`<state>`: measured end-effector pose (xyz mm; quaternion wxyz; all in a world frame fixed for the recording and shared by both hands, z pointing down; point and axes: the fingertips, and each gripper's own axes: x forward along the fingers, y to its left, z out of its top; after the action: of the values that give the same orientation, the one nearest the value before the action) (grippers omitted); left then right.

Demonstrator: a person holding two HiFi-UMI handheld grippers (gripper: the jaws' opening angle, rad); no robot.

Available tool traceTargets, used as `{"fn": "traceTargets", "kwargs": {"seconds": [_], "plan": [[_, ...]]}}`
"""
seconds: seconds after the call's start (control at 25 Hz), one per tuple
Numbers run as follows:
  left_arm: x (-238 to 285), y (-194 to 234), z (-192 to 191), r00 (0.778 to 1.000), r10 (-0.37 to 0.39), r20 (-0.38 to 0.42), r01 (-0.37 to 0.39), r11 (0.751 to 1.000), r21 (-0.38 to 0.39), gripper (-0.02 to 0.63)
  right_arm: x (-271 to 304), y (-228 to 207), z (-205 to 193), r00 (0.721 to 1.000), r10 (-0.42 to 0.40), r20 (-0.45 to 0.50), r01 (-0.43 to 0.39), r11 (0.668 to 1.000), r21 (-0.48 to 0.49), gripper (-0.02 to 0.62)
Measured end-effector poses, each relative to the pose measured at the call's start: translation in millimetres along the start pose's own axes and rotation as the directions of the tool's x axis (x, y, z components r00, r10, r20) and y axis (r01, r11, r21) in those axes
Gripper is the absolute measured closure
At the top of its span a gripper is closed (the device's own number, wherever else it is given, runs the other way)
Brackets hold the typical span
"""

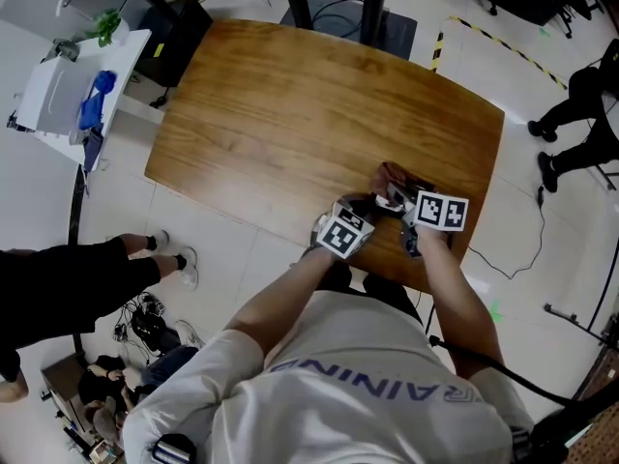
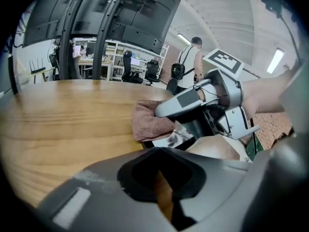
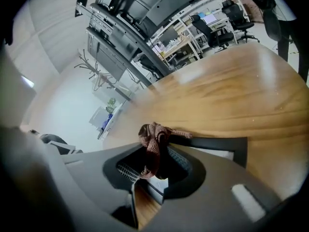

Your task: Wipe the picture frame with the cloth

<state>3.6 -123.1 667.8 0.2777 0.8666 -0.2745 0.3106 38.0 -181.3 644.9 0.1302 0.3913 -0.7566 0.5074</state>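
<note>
A reddish-brown cloth (image 3: 153, 138) is bunched between the jaws of my right gripper (image 3: 155, 166), which is shut on it. The cloth rests on a black-rimmed picture frame (image 3: 215, 143) lying flat near the table's front right edge. In the left gripper view the cloth (image 2: 147, 120) covers the frame's (image 2: 170, 140) far end, and the right gripper (image 2: 193, 105) presses down on it. My left gripper (image 2: 161, 170) sits just before the frame's near edge, jaws together, nothing visible between them. In the head view both grippers, left (image 1: 343, 232) and right (image 1: 426, 211), meet over the cloth (image 1: 392, 176).
The wooden table (image 1: 290, 114) stretches bare to the left and far side. A white side table (image 1: 58, 100) with a blue item stands at far left. A person's feet (image 1: 174, 254) are near the front left corner, another person's legs (image 1: 575, 114) at right.
</note>
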Motion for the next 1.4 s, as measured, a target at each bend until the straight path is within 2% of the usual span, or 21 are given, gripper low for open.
{"fn": "traceTargets", "kwargs": {"seconds": [0.76, 1.08, 1.24, 1.4], "plan": [[-3, 3, -2, 1.000, 0.005, 0.021, -0.004, 0.999, -0.044, 0.602, -68, -60, -8, 0.995, -0.096, 0.033, 0.093, 0.992, 0.083, 0.486], [-3, 4, -2, 1.000, 0.010, 0.022, -0.009, 0.999, -0.045, 0.601, -99, -81, -6, 0.991, -0.105, 0.081, 0.092, 0.985, 0.149, 0.485], [-3, 4, -2, 1.000, 0.012, 0.025, -0.011, 0.999, -0.049, 0.601, -104, -75, -2, 0.991, -0.096, 0.098, 0.085, 0.991, 0.106, 0.486], [-2, 4, -1, 1.000, 0.006, 0.027, -0.004, 0.998, -0.056, 0.602, -90, -34, 8, 0.992, 0.001, 0.123, -0.004, 1.000, 0.020, 0.486]]}}
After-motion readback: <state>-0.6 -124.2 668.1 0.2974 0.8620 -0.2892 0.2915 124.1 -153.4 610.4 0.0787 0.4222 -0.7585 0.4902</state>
